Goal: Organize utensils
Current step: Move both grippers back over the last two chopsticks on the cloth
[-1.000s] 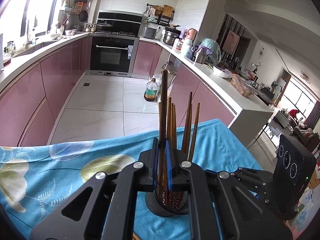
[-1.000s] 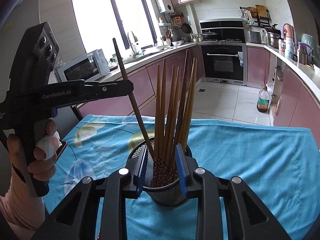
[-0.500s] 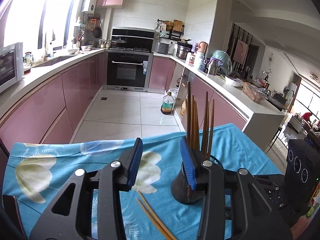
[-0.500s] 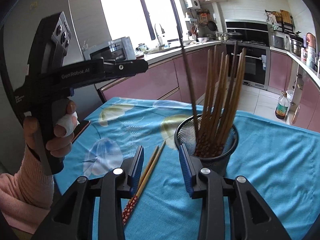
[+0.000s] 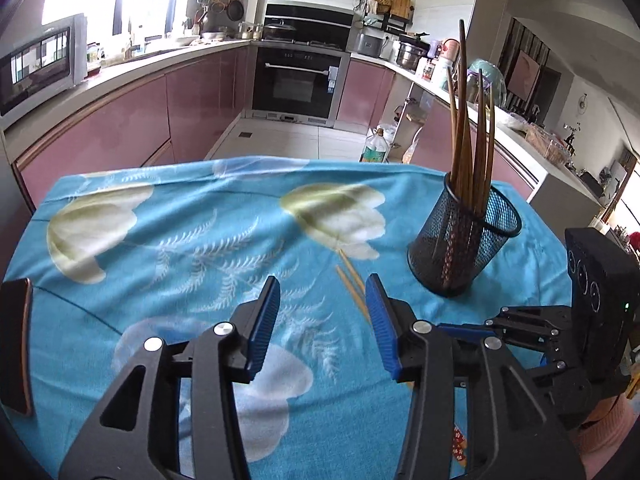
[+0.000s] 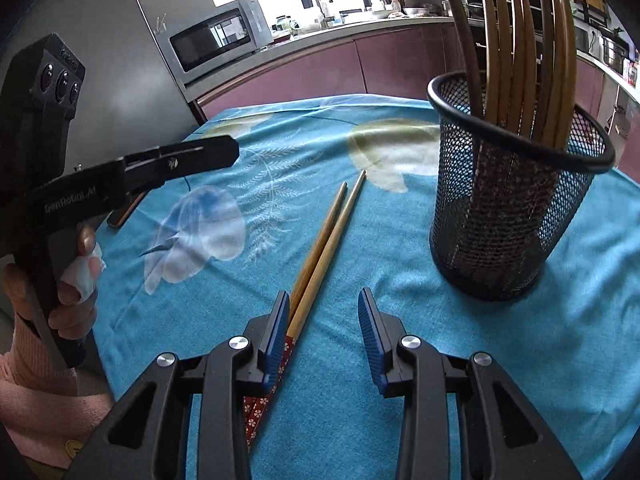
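A black mesh holder [image 5: 464, 236] stands on the blue flowered cloth [image 5: 192, 232], filled with several upright wooden chopsticks [image 5: 468, 120]. It shows close at the right in the right wrist view [image 6: 516, 184]. Two loose chopsticks [image 6: 324, 240] with red patterned ends lie on the cloth left of the holder; they also show in the left wrist view [image 5: 352, 284]. My left gripper [image 5: 320, 320] is open and empty, above the cloth near the loose pair. My right gripper [image 6: 322, 336] is open and empty, its left finger over the loose chopsticks' thick ends.
A dark phone-like slab [image 5: 16, 344] lies at the cloth's left edge. The left gripper's body and hand [image 6: 60, 184] fill the left of the right wrist view. Kitchen counters, an oven and a microwave [image 6: 216, 40] lie beyond the table.
My left gripper let go of the chopstick into the holder, opened and drew back. My right gripper released the holder, opened and moved back left over the loose pair.
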The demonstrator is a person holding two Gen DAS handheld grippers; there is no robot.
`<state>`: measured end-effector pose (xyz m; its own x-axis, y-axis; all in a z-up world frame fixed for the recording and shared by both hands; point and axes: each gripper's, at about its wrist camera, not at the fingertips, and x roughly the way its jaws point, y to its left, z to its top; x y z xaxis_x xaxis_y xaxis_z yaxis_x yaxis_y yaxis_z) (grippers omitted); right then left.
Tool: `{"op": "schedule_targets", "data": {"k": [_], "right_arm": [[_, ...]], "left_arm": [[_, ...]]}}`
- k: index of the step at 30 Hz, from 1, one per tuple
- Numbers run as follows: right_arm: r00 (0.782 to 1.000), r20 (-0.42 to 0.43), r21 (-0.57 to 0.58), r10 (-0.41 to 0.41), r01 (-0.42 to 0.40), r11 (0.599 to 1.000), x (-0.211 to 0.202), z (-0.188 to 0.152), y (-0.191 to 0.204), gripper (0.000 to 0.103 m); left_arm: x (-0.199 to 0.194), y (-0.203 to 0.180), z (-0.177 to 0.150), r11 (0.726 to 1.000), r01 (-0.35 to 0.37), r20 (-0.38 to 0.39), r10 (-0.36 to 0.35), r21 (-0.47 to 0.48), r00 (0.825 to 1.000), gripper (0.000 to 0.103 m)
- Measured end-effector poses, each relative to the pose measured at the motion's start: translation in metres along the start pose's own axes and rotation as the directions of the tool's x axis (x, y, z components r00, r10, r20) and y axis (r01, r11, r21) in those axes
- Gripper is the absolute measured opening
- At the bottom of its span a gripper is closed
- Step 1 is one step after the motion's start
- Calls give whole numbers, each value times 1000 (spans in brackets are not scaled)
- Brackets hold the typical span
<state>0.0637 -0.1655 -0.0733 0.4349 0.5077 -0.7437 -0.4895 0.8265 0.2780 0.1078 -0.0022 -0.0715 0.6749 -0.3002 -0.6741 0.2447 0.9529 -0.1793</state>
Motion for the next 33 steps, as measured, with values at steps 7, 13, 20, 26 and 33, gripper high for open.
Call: {"op": "schedule_targets", "data": {"k": [7, 13, 20, 26, 33], "right_arm": [[999, -11, -14, -35, 35, 999, 4, -4, 6, 33], [998, -10, -24, -68, 67, 997, 4, -4, 11, 32], [997, -6, 17, -73, 73, 997, 0, -5, 2, 26], [998, -3, 41, -66, 66, 997, -2, -5, -5, 22], [998, 0, 53, -57, 57, 997, -5, -5, -11, 22]], "left_arm": [[9, 2, -10, 1000, -3, -32, 2, -22, 999, 44], [12, -5, -14, 1000, 10, -49, -10, -7, 999, 44], [24, -19, -19, 999, 25, -94, -22, 29, 995, 44], [36, -37, -23, 996, 51, -133, -41, 75, 990, 44], [54, -50, -29, 992, 54, -186, -32, 115, 982, 43]]}}
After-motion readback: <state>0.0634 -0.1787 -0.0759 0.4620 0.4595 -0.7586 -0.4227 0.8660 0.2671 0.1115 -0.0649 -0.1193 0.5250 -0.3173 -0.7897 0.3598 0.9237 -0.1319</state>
